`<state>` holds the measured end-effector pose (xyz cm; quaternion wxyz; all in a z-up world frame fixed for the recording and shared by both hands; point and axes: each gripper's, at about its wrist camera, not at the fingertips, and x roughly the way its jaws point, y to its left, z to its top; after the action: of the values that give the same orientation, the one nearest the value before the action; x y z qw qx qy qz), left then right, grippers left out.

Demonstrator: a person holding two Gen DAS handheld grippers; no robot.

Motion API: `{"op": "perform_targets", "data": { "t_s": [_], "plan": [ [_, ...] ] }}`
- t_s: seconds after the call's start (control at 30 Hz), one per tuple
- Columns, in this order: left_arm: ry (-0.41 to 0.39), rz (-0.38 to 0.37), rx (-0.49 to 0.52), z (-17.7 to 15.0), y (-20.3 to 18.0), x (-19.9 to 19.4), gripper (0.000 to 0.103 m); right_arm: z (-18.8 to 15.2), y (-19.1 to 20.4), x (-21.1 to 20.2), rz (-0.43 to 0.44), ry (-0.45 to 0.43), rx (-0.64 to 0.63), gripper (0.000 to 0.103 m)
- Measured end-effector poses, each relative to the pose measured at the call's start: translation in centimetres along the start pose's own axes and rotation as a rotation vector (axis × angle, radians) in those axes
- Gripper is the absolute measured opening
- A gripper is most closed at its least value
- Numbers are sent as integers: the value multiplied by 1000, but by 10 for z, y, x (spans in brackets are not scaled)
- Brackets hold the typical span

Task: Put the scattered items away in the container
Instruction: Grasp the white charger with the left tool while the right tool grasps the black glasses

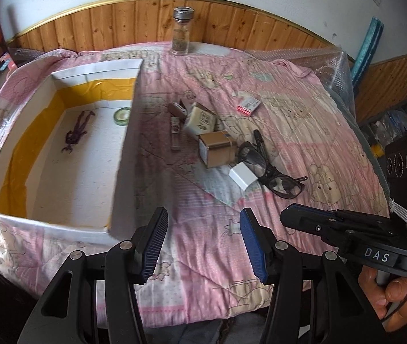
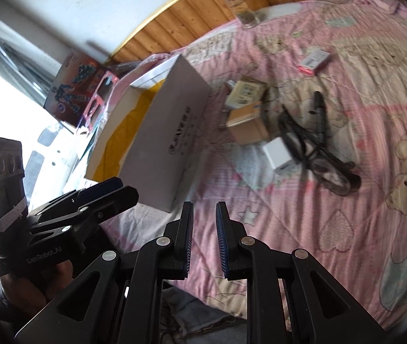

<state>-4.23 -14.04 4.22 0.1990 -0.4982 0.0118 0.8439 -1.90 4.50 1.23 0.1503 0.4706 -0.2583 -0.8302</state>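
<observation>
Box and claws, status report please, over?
Left claw open, right claw open, both empty. Box holds tape, figurine. Glasses, small boxes still out. Nothing blocking.

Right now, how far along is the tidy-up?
Early. Done: a tape roll and a dark figure lie in the box. In hand: nothing; left claw and right claw are empty. Left: glasses, gold box, white cube, pink-edged pack, jar.

bare quilt lies open before the clutter; the box wall blocks the left.
</observation>
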Motion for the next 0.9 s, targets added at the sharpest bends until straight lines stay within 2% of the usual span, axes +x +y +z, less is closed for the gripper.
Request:
{"op": "perform_targets", "data": {
  "t_s": [0.3, 0.37, 0.43, 0.5, 0.6, 0.73, 0.83, 0.9],
  "plan": [
    [107, -89, 12, 18, -32, 57, 54, 18, -45, -8, -155, -23, 27, 20],
    [128, -104, 6, 23, -38, 71, 54, 23, -53, -6, -191, -16, 13, 25],
    [146, -107, -1, 27, -43, 85, 54, 31, -59, -2, -234, -2, -21, 35],
    [167, -122, -14, 32, -47, 101, 54, 38, -62, 2, -265, 12, -73, 41],
    [196, -135, -56, 39, -47, 123, 54, 50, -62, 18, -307, 68, -208, 46],
    [216, -101, -110, 44, -42, 149, 54, 61, -71, 44, -315, 157, -341, 47],
    [240, -106, -127, 46, -42, 166, 54, 61, -82, 63, -304, 206, -373, 47],
    [252, -99, -125, 45, -43, 177, 54, 60, -91, 73, -293, 234, -333, 47]
  ]
}}
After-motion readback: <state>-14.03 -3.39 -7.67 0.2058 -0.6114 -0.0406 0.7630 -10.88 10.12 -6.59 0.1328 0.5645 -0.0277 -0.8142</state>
